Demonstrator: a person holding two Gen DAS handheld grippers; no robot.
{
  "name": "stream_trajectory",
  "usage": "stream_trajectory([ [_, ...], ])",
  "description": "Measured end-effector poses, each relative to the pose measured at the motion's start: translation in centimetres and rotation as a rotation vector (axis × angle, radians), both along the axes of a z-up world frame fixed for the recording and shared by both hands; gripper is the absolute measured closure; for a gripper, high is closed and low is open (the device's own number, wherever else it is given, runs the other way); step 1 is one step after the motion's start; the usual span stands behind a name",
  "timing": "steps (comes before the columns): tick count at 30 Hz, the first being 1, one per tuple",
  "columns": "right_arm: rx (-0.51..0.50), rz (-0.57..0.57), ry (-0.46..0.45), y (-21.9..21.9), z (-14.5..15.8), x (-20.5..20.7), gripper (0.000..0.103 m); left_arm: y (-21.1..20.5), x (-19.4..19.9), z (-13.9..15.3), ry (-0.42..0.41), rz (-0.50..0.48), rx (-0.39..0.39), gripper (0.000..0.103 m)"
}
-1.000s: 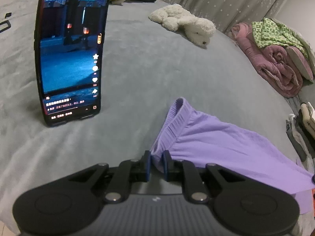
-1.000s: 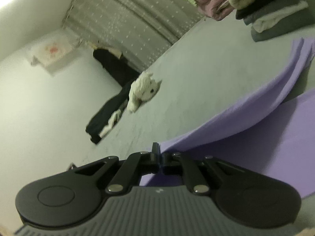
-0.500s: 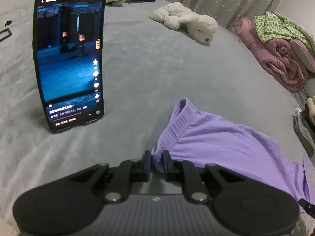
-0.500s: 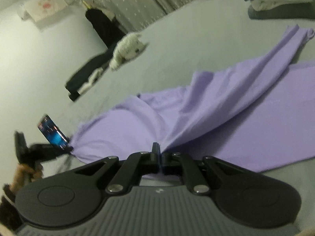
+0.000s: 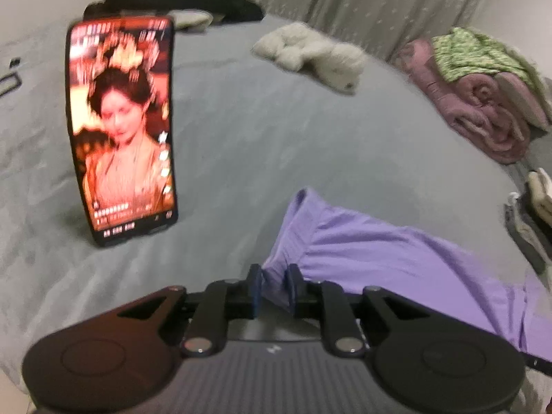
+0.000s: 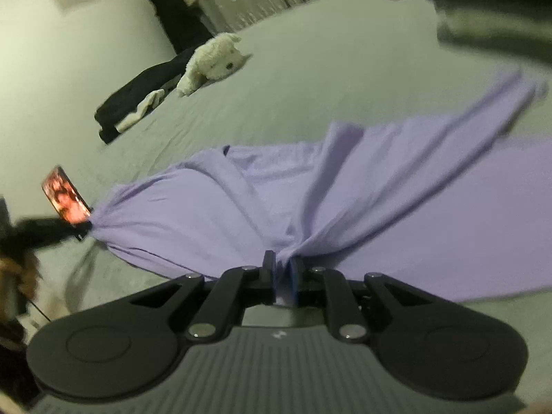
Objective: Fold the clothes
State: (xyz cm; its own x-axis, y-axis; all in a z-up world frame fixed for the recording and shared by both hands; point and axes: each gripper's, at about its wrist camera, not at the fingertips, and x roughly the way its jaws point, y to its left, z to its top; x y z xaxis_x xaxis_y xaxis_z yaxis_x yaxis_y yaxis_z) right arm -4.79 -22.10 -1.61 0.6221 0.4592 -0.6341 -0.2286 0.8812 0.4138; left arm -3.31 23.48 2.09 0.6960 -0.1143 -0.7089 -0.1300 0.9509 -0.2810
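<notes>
The phone stands propped on the grey bed, its screen lit. Just right of it, the left gripper has the ribbed waistband of the purple garment between its fingers, the jaws easing apart with cloth there. Farther right of the phone the right gripper pinches a bunched fold of the same garment, its jaws also opening, fabric between them.

The garment hangs taut between the two, so I'd lay it down flat and smooth before letting go, or the fold will slump.

Both views are blurred. Whether the pads actually press the cloth is hard to judge. The garment's far end runs off past the phone's opposite side, and the person's hand is only a smear.
</notes>
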Motion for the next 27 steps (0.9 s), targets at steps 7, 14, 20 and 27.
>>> stream_trajectory([
  [7,-0.232,0.104,-0.18,3.2,1.5,-2.6,0.088,-2.9,-1.4,1.6,-0.101,-0.125,0.169,0.072],
  [14,-0.294,0.221,-0.231,6.4,0.7,-2.2,0.088,-8.3,-1.7,0.5,-0.174,-0.363,0.291,0.07],
  [20,-0.315,0.338,-0.252,9.9,-0.2,-1.5,0.088,-13.3,-1.8,-1.1,-0.212,-0.575,0.322,0.066],
  [27,-0.349,0.434,-0.274,12.6,-0.9,-1.2,0.088,-15.9,-1.8,-2.8,-0.212,-0.692,0.363,0.063],
])
